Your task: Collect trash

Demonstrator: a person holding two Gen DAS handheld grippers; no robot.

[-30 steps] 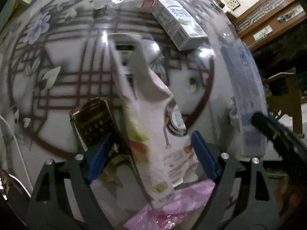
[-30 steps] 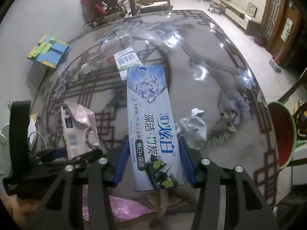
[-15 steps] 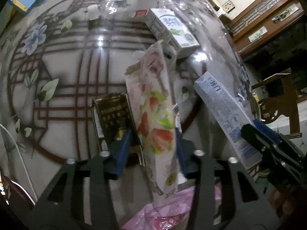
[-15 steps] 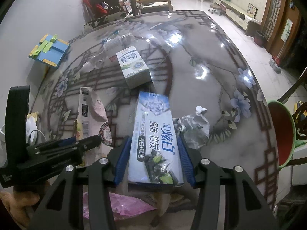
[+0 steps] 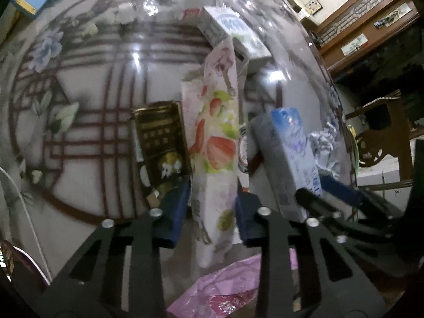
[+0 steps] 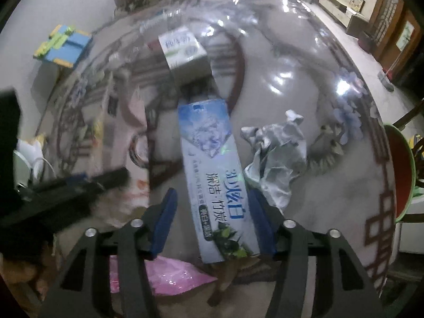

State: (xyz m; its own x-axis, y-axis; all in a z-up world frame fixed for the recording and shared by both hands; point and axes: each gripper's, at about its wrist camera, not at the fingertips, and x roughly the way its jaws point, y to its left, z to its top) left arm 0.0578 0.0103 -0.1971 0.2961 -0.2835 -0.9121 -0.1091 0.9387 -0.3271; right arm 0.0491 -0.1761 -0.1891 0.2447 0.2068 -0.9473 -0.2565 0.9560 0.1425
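Note:
My left gripper point(image 5: 213, 198) is shut on a pink strawberry-print carton point(image 5: 217, 137); both blue pads press its narrow sides, and it stands tilted away from me over the glass table point(image 5: 87, 185). My right gripper point(image 6: 212, 198) points down with its jaws opening. A blue-and-white toothpaste box point(image 6: 212, 164) lies between them, with a gap at the left pad and the right pad at its edge. A pink plastic bag point(image 6: 164, 275) lies under both grippers and shows in the left wrist view point(image 5: 228, 288) too.
A gold-and-black packet point(image 5: 161, 143) lies left of the carton. A white milk box point(image 6: 182, 50) and a clear bottle point(image 5: 164, 5) sit farther back. Crumpled silvery paper point(image 6: 275, 153) lies right of the toothpaste box. A red-and-green basin point(image 6: 400, 172) stands past the table's right edge.
The left jaws closed onto the pink carton, which turned its narrow side to the camera. The right gripper sank toward the table with the toothpaste box, and its jaws widened.

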